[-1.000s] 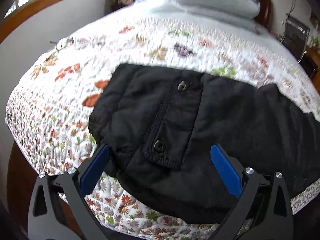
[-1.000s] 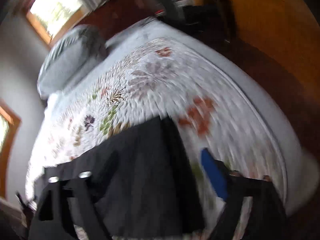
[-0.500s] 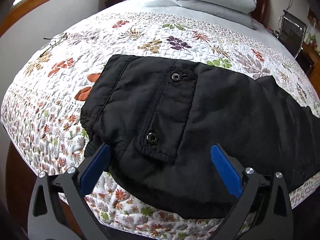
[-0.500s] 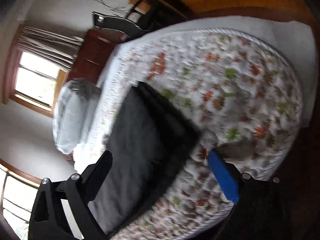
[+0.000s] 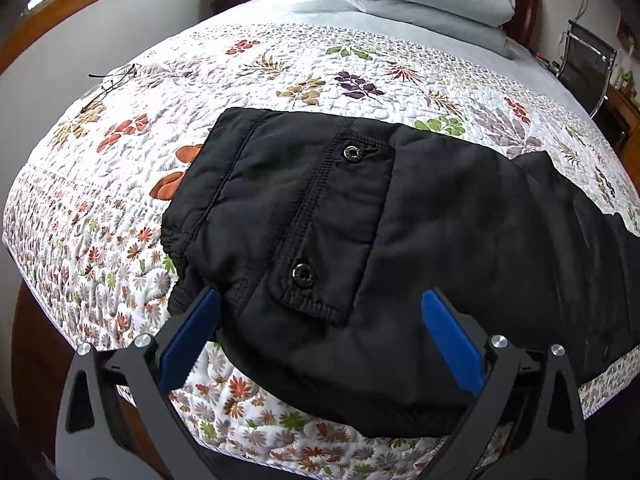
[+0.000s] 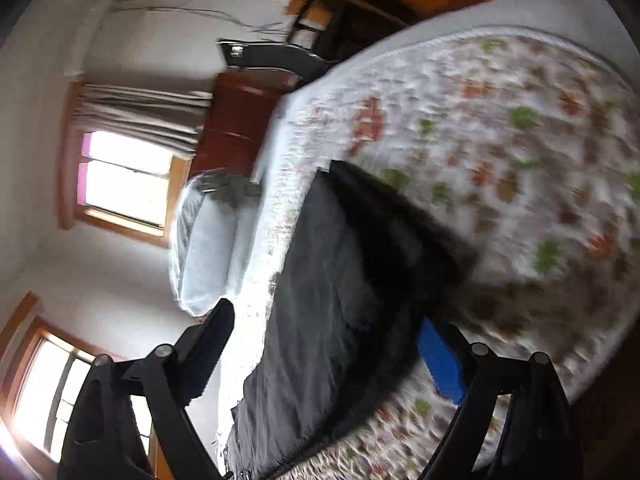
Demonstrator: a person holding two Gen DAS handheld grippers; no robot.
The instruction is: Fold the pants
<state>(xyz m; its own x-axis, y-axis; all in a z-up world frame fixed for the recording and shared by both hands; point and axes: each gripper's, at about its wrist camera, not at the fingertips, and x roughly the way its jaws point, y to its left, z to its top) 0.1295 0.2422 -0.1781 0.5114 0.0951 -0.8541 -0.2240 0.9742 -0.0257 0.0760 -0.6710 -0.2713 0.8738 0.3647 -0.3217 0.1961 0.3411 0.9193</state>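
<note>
Lying across the near edge of the bed (image 5: 132,216), on the floral quilt: black pants (image 5: 400,248), waist end toward the near left corner, legs running off toward the right edge. Overhanging the near edge slightly at the seat; risking a slide to the floor if tugged outward rather than lifted.

Appearing already doubled leg on leg, judging from the thick padded lie; not certain. Padded fabric likely springing back and slipping layer on layer, so a one-layer pinch risking the fold opening.

Hovering low over the waist end: left hand-held gripper (image 5: 320,336), jaws spread wide, straddling the pocket flap (image 5: 336,228), gripping nothing. Closing here risking a catch on the flap alone instead of the waistband.

Tilting steeply over the leg end near the right edge: right hand-held gripper (image 6: 324,352), jaws wide apart, holding nothing; view smeared, contact with the cloth not determinable. Uneven lifting between the two ends risking a skewed fold.

Resting near the far left edge: eyeglasses (image 5: 112,80), well apart from the pants.
</note>
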